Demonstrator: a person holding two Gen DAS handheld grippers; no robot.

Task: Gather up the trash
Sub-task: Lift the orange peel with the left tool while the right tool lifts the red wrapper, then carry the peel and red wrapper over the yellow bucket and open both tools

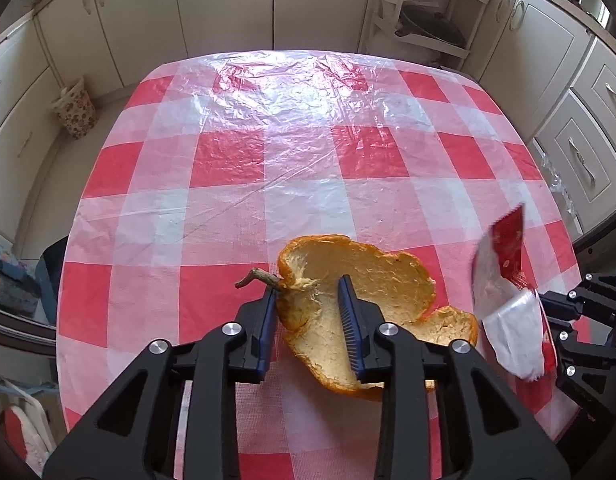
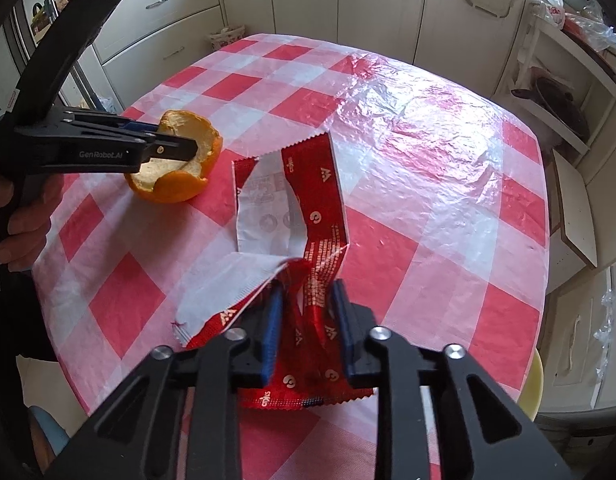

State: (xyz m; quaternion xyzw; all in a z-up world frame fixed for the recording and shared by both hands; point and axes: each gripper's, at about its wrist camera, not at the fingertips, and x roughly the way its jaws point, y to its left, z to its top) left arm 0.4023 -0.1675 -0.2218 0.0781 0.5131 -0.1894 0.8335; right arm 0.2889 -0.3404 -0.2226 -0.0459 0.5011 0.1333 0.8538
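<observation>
Your left gripper (image 1: 310, 300) stands partly spread, with a fold of the orange peel (image 1: 372, 280) between its blue pads; one pad lies against the peel's outer skin by the stalk, the other sits on the pale inner side, so it grips the peel. In the right wrist view the same peel (image 2: 176, 184) hangs cupped at the fingertips, just above the tablecloth (image 2: 428, 160) near its left edge. Your right gripper (image 2: 306, 304) is nearly closed and pinches the torn red and white wrapper (image 2: 292, 208); the crumpled red part is squeezed between the pads, while the opened white sheet spreads forward and left over the checked cloth. From the left wrist camera the wrapper (image 1: 504, 280) stands up just right of the peel, close but apart from it. A hand (image 2: 24, 216) holds the left tool's handle at the frame's left. Clear plastic film (image 1: 300, 96) covers the far half of the table, and cream cabinets (image 1: 228, 0) ring the room behind it.
</observation>
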